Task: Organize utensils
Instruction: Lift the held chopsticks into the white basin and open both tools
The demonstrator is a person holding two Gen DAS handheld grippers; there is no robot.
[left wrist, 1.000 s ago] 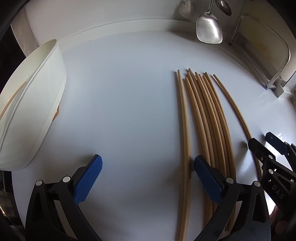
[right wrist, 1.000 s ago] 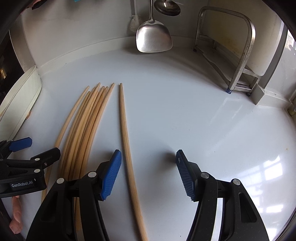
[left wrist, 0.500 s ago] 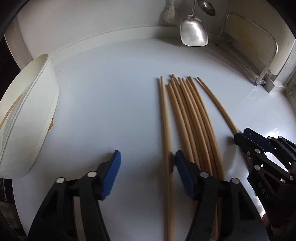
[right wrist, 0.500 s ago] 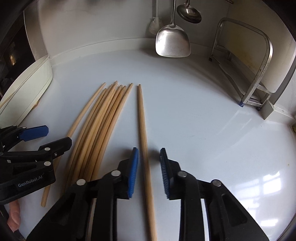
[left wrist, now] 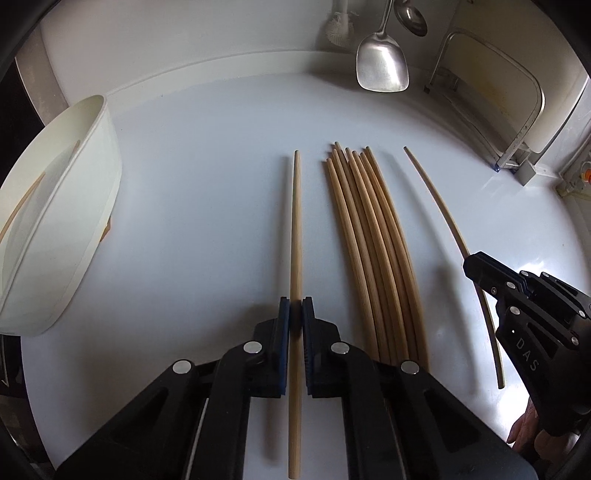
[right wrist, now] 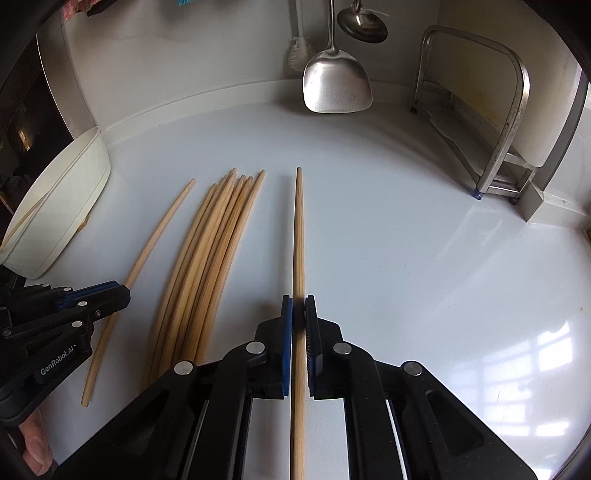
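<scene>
Several wooden chopsticks (left wrist: pixel 369 240) lie in a bundle on the white counter (left wrist: pixel 203 184). My left gripper (left wrist: pixel 295 308) is shut on a single chopstick (left wrist: pixel 295 221) left of the bundle. In the right wrist view my right gripper (right wrist: pixel 298 306) is shut on another single chopstick (right wrist: pixel 298 229), right of the bundle (right wrist: pixel 214 251). Each view also shows the other gripper: the right one (left wrist: pixel 471 264) on its thin chopstick (left wrist: pixel 436 199), and the left one (right wrist: pixel 123 293) on its chopstick (right wrist: pixel 162 229). A white tub (left wrist: pixel 85 206) at far left holds one chopstick (left wrist: pixel 22 206).
A steel spatula (right wrist: pixel 336 81), a ladle (right wrist: pixel 364 24) and a brush (right wrist: pixel 301 51) hang on the back wall. A metal rack (right wrist: pixel 498 129) stands at the right. A person's finger (right wrist: pixel 33 446) shows at the lower left edge.
Both grippers went from wide open to shut, each on one chopstick. The left gripper's chopstick now sits farther from the bundle, with a clear gap.
</scene>
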